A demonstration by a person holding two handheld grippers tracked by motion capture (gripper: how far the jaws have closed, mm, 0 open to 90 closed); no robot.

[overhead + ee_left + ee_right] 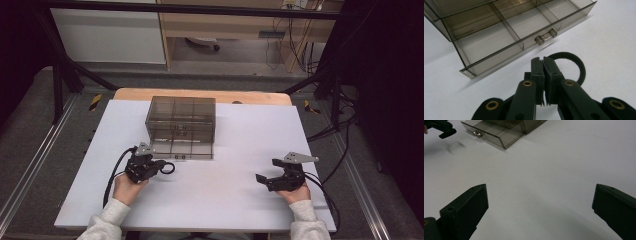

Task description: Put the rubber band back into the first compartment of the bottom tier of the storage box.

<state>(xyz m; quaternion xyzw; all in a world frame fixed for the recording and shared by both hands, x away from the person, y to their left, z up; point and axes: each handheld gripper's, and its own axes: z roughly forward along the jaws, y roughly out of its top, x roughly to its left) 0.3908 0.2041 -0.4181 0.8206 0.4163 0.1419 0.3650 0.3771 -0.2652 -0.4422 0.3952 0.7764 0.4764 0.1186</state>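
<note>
Smoked-plastic drawer box (181, 120) at the bench's (240, 200) twelve o'clock, bottom drawer (506, 32) pulled out. Left gripper (159, 166) jaws clamp a black ring (574, 62); right gripper (265, 170), four o'clock, jaws wide, open bench around. Left gripper view reveals the drawer's dividers.

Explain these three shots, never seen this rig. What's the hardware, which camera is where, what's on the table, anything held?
There is no robot arm here: a person sits at the table and holds a handheld two-jaw gripper in each hand. The high view looks down from above the person's side; the left gripper is at its left, the right gripper at its right. The other two pictures come from a camera riding on each gripper, looking along its own black jaws.

On the white table stands a smoky see-through drawer box, its bottom drawer pulled out, divided into compartments that look empty.

The left gripper's jaws are shut on a black elastic ring, just in front of the drawer's knob. The right gripper's jaws stand wide open over bare table, holding nothing.
</note>
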